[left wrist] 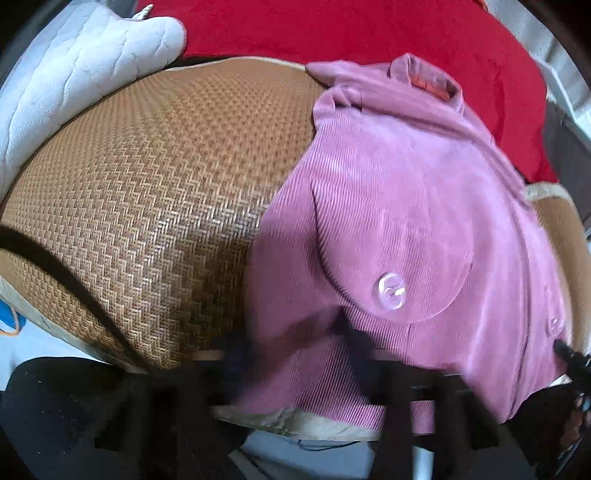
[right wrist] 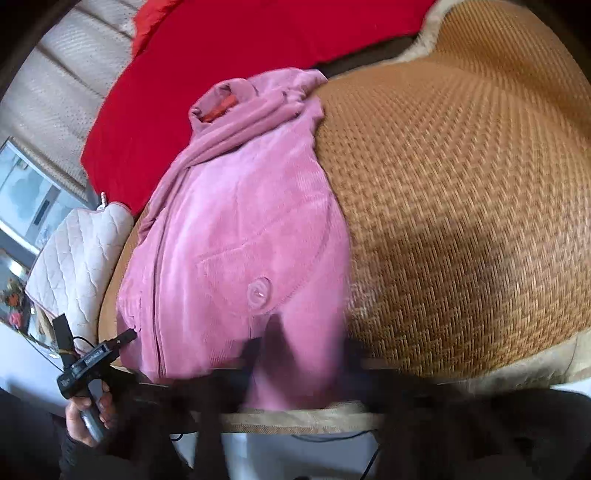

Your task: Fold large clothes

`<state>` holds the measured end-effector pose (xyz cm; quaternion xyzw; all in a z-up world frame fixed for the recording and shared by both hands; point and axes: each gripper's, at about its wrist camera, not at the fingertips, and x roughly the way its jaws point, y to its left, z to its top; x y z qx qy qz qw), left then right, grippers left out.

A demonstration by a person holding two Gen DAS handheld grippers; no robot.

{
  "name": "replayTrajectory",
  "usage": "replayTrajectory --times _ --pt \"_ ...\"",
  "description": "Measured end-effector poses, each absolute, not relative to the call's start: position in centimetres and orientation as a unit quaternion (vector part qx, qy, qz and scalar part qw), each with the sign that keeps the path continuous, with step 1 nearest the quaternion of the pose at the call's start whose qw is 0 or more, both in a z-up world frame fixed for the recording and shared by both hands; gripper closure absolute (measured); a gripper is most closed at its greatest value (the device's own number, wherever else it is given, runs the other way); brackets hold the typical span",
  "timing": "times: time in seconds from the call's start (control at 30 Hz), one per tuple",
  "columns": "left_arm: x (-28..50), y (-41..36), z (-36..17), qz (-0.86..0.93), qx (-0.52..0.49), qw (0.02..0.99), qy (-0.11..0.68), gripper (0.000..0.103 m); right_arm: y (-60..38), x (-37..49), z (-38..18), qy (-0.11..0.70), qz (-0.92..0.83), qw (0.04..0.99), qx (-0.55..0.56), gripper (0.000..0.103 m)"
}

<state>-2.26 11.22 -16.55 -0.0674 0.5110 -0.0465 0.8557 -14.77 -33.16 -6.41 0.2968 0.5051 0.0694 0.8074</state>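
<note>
Lying flat on the woven mat [left wrist: 147,192] of a bed, the pink corduroy jacket [left wrist: 399,206] has its collar toward the red blanket [left wrist: 332,26] and its hem at the near edge, a layout that suits folding from the bottom up. A large clear button [left wrist: 390,290] fastens a rounded pocket flap.

Both tools sit at that near hem. The left tool [left wrist: 295,354] appears narrowed with pink cloth bunched between its blurred dark fingers, so it is probably pinching the hem at the jacket's one bottom corner. The right tool [right wrist: 306,354] looks the same in its own view, narrowed on the hem at the other side. Holding two corners at once would let the person lift the lower half evenly and carry it up toward the collar.

A hand [right wrist: 92,413] grips the left tool's handle at the edge of the right wrist view. An orange label [right wrist: 218,109] shows inside the collar, but its writing is too small to read. A quilted white pillow [left wrist: 74,66] lies beside the mat.
</note>
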Motion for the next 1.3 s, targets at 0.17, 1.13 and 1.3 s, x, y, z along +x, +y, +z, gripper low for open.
replayTrajectory --times 0.17,1.13,1.3 --pt "-2.2 11.4 -16.8 -0.057 -0.094 0.849 0.516 0.089 -33.0 -14.9 -5.9 0.502 0.07 0.807 0.304 0.078" --pt "-4.3 12.9 -14.9 -0.116 -0.151 0.842 0.504 0.098 -34.3 -15.9 -4.7 0.491 0.113 0.782 0.368 0.091" --pt "-5.8 12.3 -12.1 -0.134 -0.125 0.868 0.461 0.098 -33.9 -16.8 -2.1 0.463 0.13 0.799 0.361 0.091"
